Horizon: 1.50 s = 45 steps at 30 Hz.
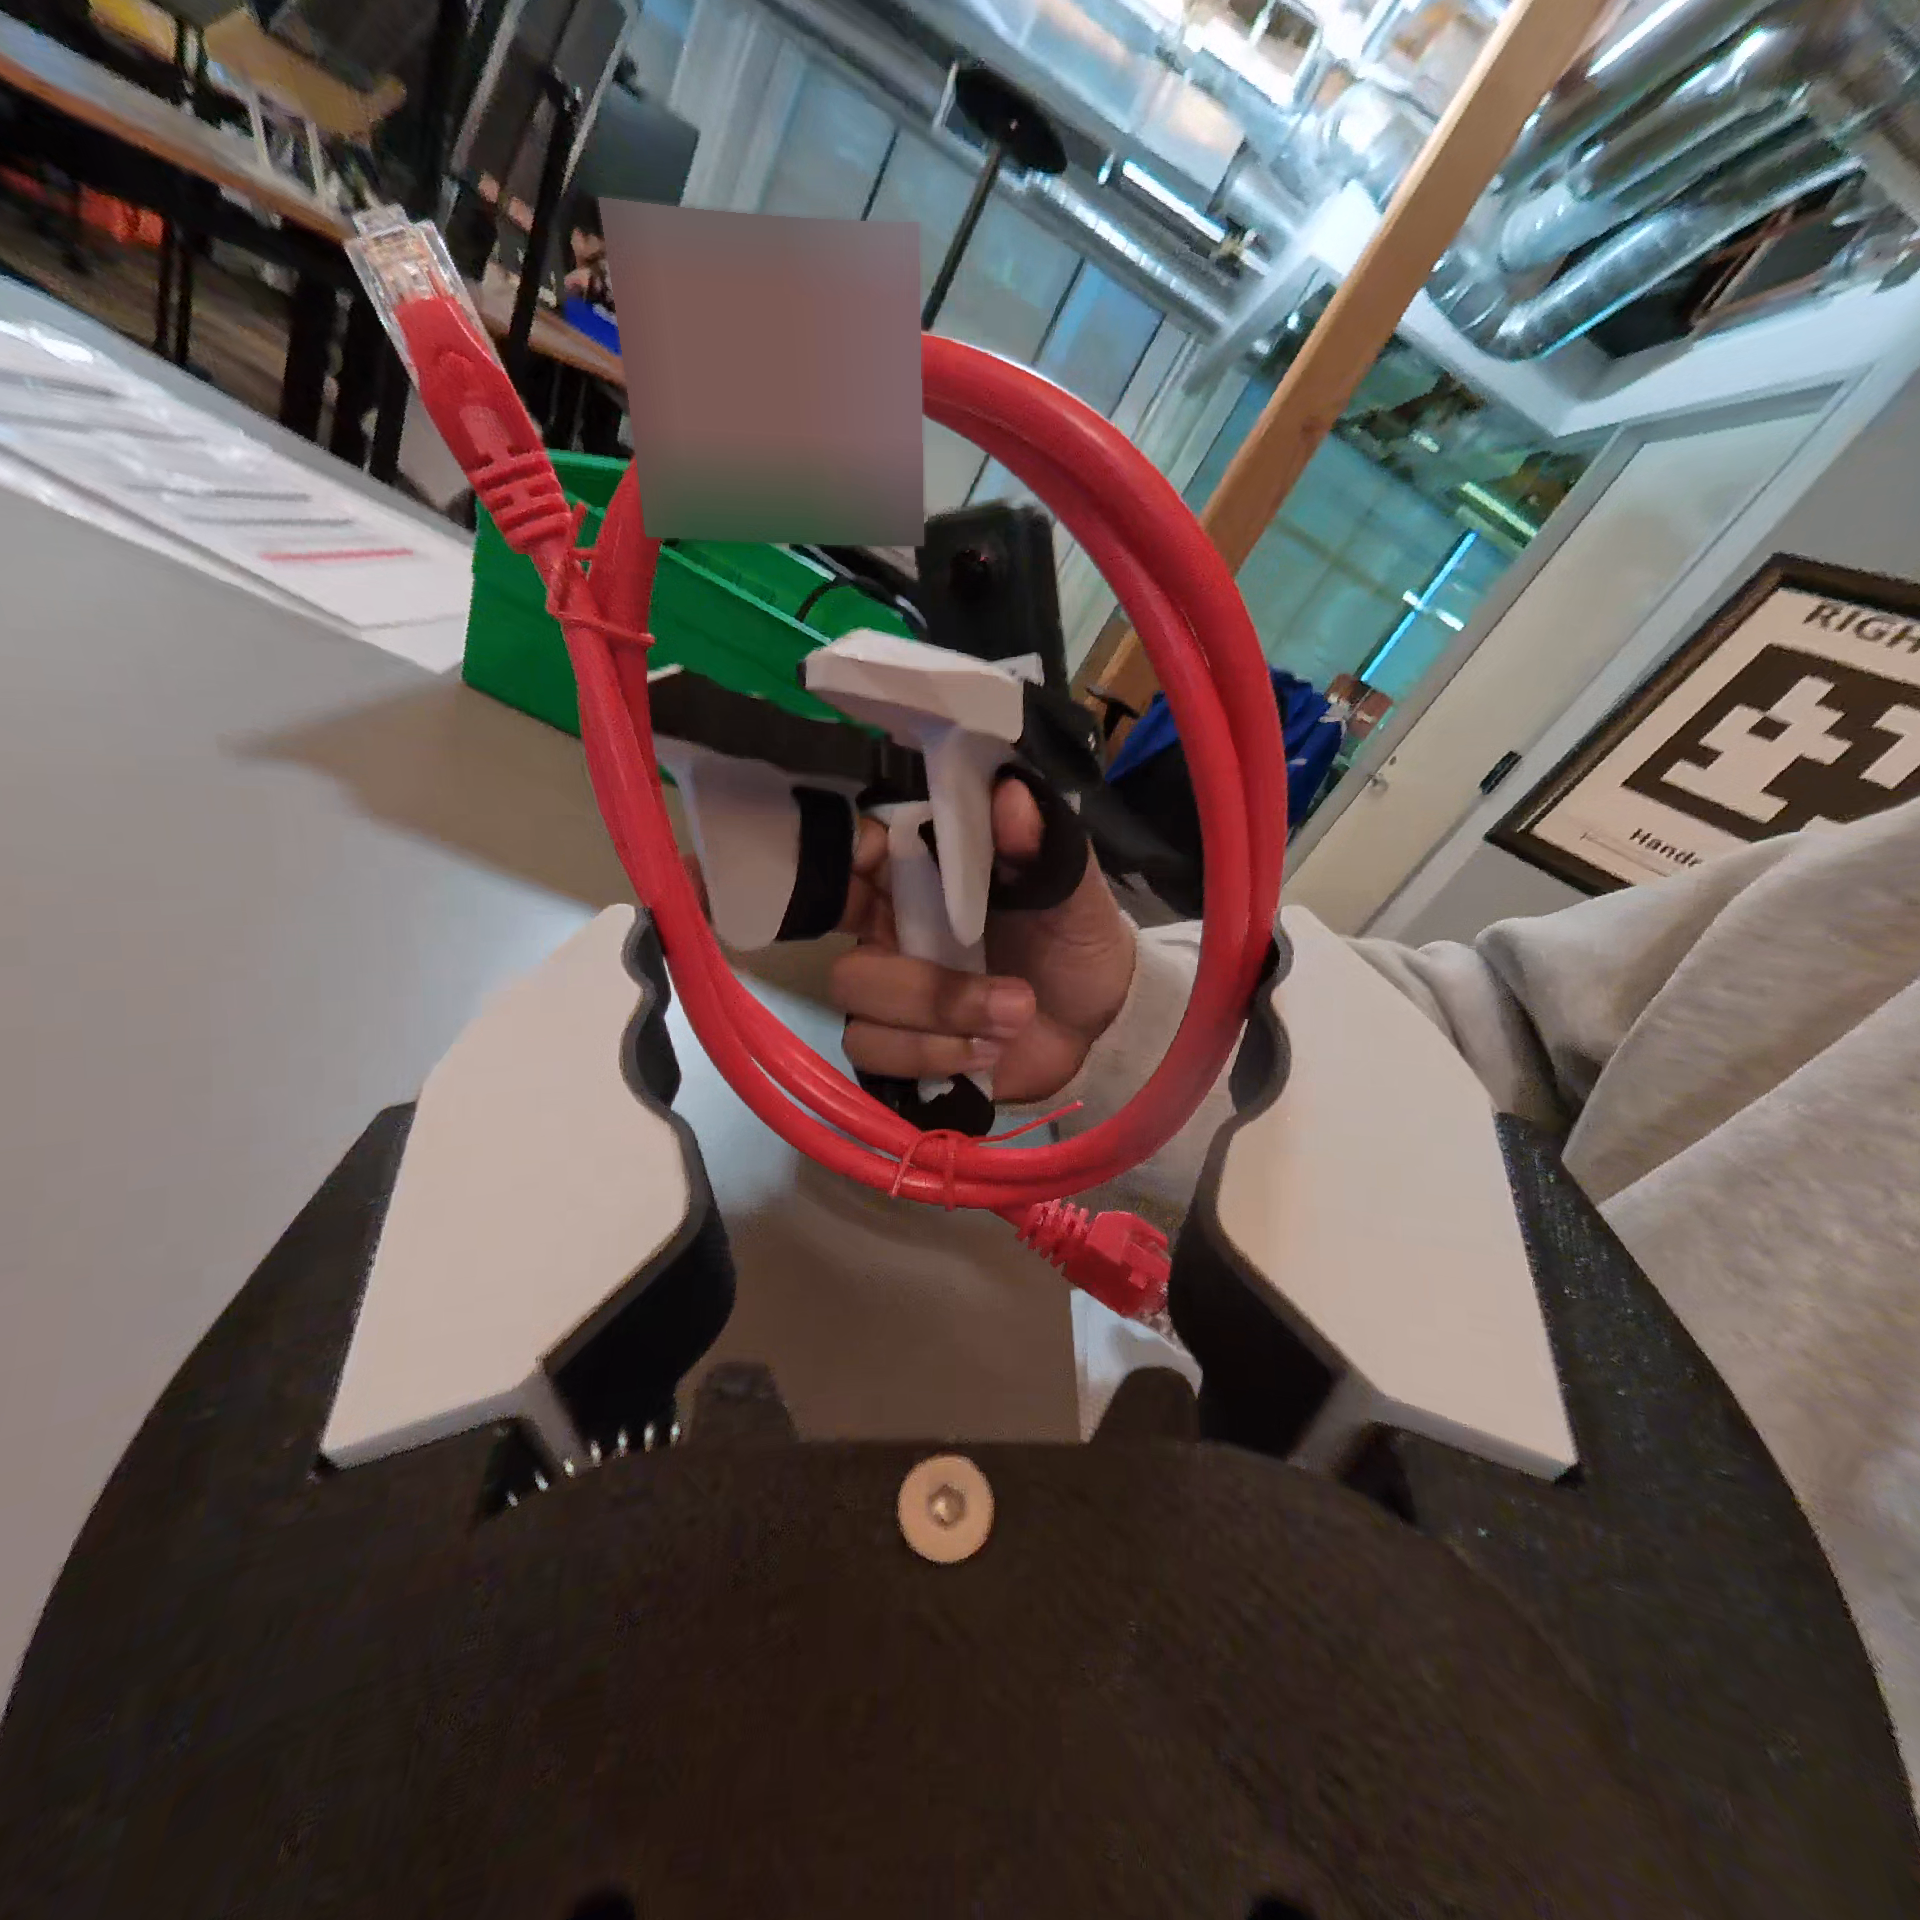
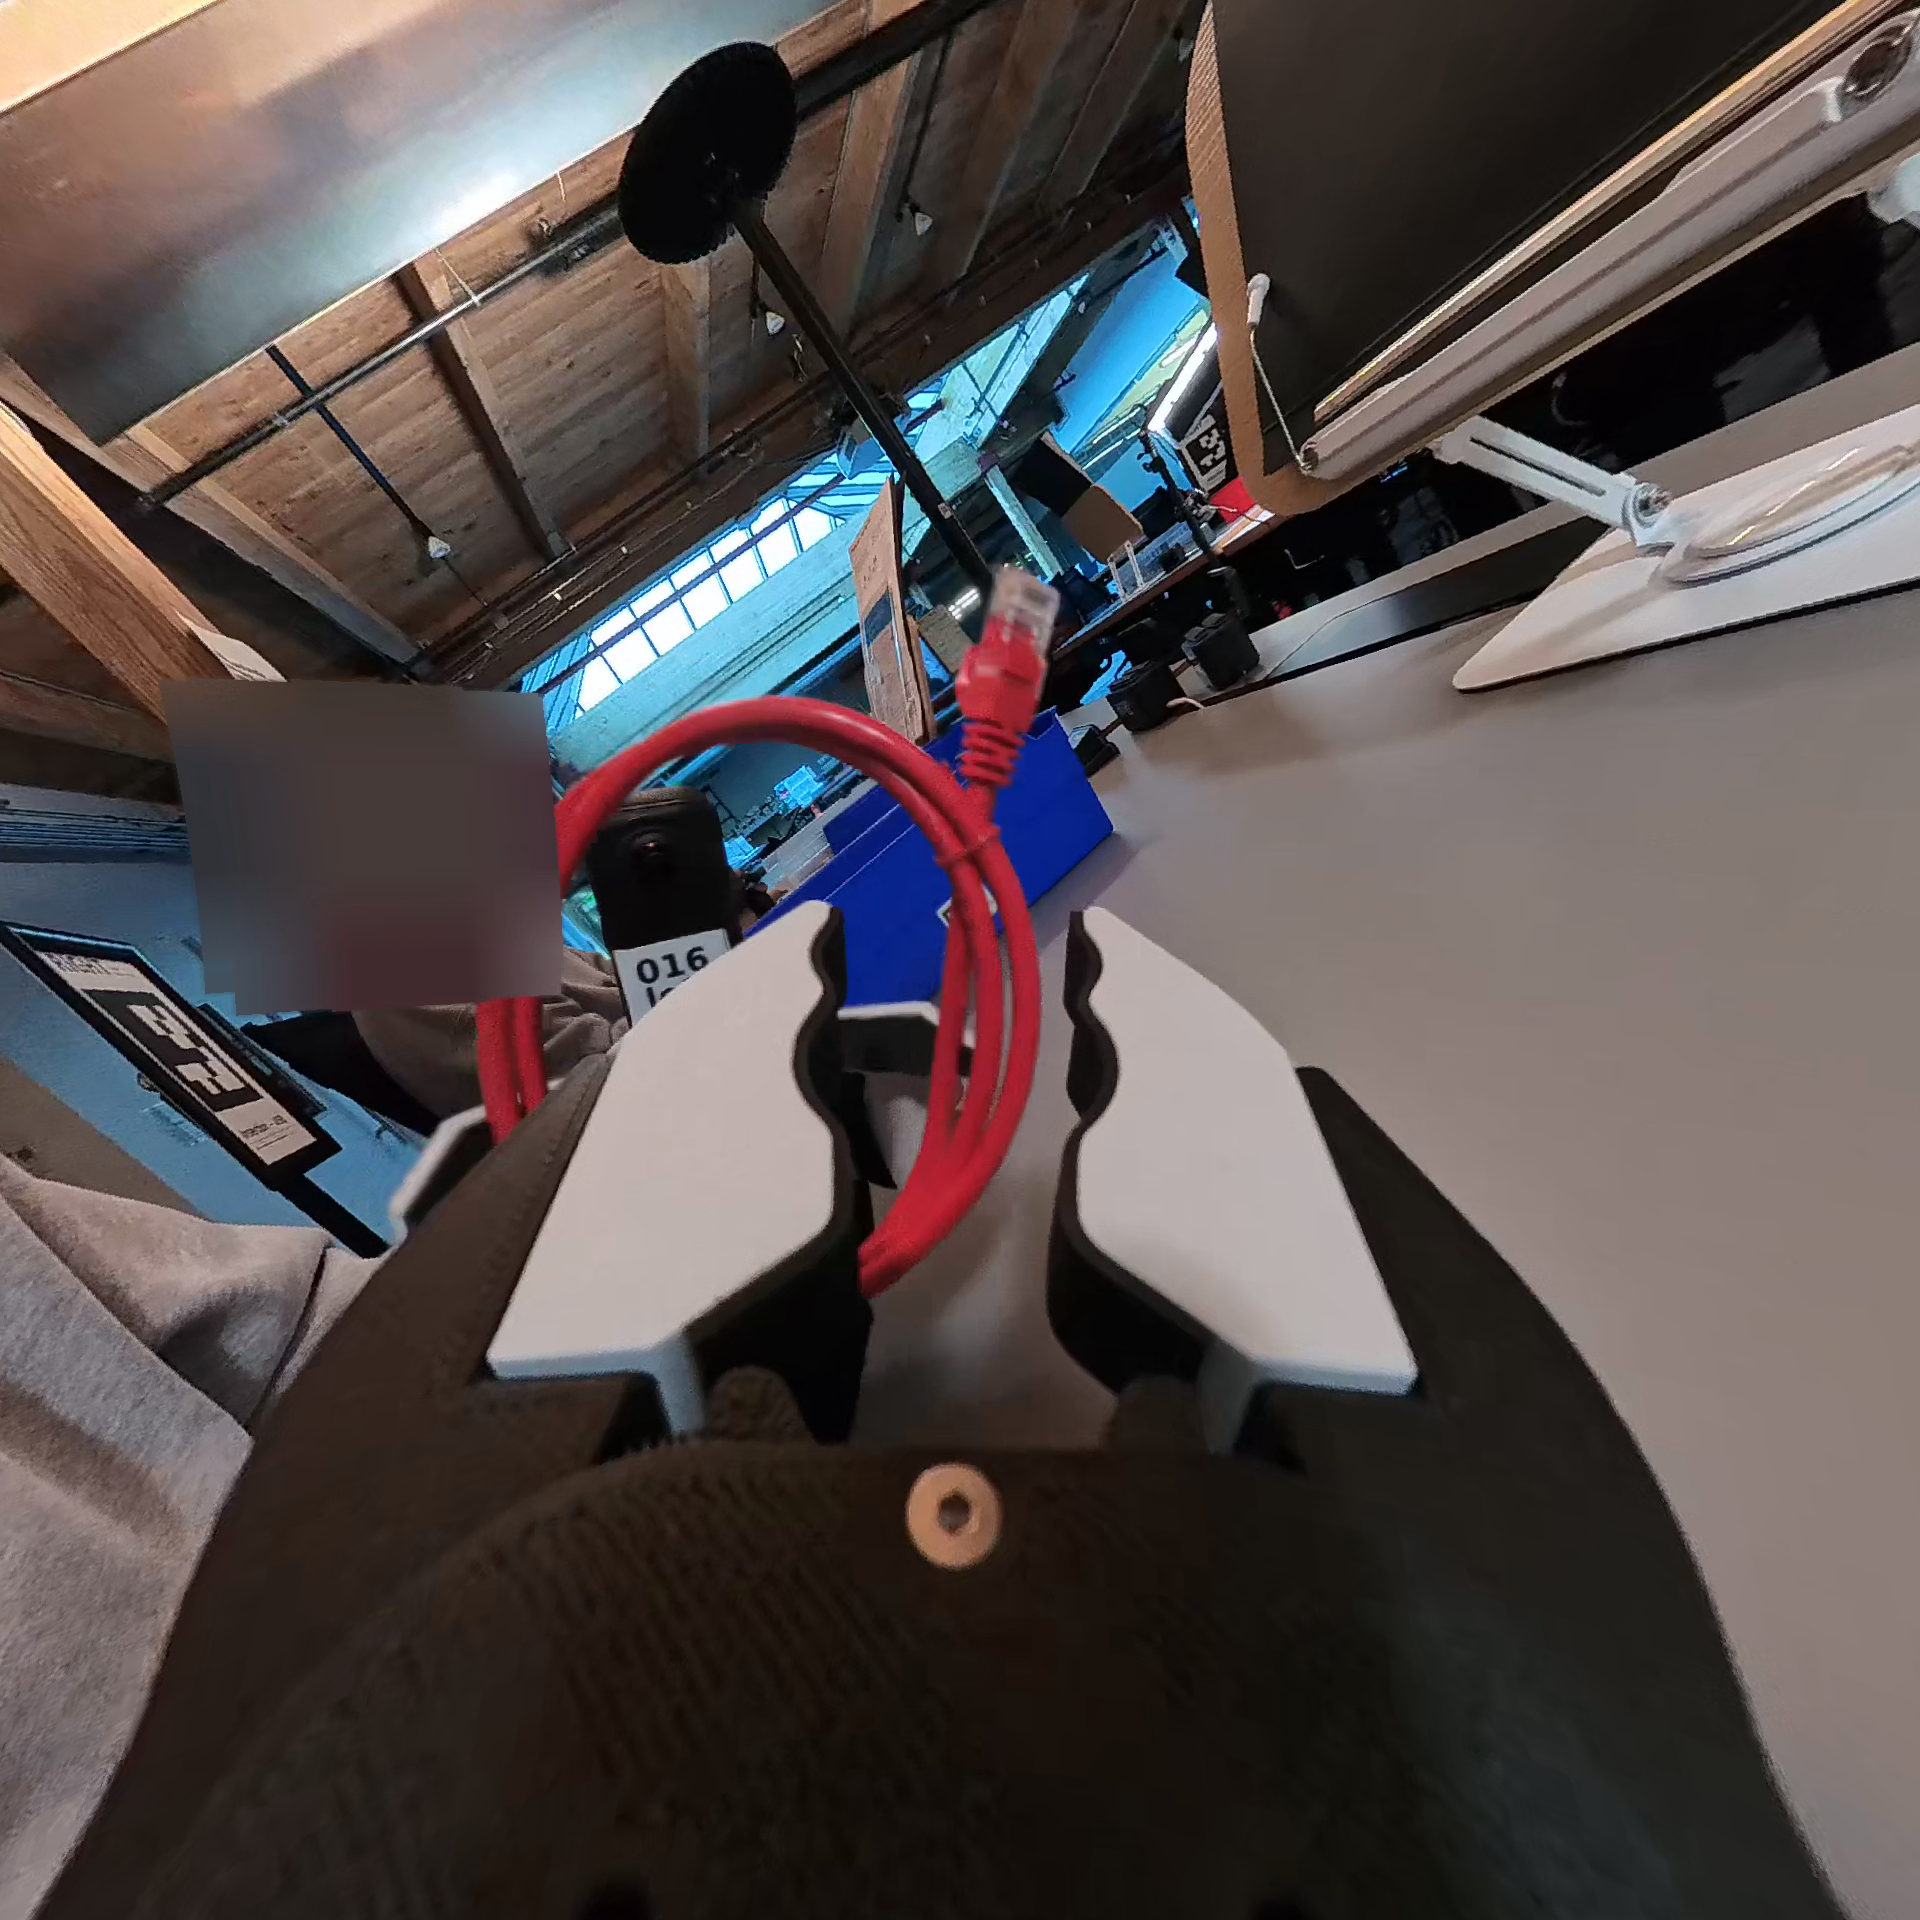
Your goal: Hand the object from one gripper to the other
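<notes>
A coiled red network cable (image 1: pixel 1236 727), tied with thin red ties, is held up above the grey table (image 1: pixel 156 831). My left gripper (image 1: pixel 956 935) is shut on it, with a fingertip pressing each side of the coil. One clear plug (image 1: pixel 400 260) sticks up at the top left and the other plug (image 1: pixel 1117 1252) hangs near the right finger. My right gripper (image 2: pixel 951 935) is open, and one side of the coil (image 2: pixel 997 987) runs between its fingers with a gap on each side. The right gripper also shows through the loop in the left wrist view (image 1: pixel 842 831), held by a hand.
A green bin (image 1: pixel 727 623) and a blue bin (image 2: pixel 1039 821) stand on the table. Papers (image 1: pixel 208 468) lie at the left. A monitor on a stand (image 2: pixel 1558 208) is at the right. A black camera on a pole (image 2: pixel 665 862) stands behind the cable. A grey sleeve (image 1: pixel 1662 1039) is close by. About 6 cm separates my left fingertips from my right.
</notes>
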Tool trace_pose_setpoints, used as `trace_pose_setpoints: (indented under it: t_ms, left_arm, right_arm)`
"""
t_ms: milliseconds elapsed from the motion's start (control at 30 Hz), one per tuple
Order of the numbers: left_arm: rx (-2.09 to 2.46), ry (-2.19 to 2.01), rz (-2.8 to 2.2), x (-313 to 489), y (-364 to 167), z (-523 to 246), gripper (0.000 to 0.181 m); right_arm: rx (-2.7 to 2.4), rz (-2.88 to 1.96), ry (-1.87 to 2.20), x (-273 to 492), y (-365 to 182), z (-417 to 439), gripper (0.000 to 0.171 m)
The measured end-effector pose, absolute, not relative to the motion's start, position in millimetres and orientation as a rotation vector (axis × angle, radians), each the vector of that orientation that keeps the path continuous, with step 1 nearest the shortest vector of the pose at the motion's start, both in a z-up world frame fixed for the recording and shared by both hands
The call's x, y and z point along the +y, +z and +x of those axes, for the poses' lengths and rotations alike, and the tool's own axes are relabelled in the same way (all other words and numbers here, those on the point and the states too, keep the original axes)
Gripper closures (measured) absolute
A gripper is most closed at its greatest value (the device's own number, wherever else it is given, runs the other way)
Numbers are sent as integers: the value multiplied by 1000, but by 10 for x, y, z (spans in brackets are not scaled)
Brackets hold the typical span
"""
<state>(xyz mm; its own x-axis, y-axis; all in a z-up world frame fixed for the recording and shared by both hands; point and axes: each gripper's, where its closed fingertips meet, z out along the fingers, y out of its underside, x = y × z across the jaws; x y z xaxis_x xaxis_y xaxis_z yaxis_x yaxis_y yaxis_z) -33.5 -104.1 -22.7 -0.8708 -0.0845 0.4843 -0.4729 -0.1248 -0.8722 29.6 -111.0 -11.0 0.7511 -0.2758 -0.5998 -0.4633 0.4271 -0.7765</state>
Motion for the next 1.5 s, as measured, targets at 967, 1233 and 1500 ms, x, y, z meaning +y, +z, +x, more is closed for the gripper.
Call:
trace_pose_setpoints:
  t_ms: [967,1233,1500]
  left_arm:
    - [-1912,2053,664,-1063,-339,-310,77]
    - [-2148,2045,716,-1053,-504,-204,87]
    - [-2424,2132,802,-901,-534,-12,152]
  right_arm:
    - [865,-1277,-141,-1353,-251,522,157]
    - [1018,-1339,-290,-1499,-445,661,157]
    - [1056,-1354,-279,-1472,-518,658,157]
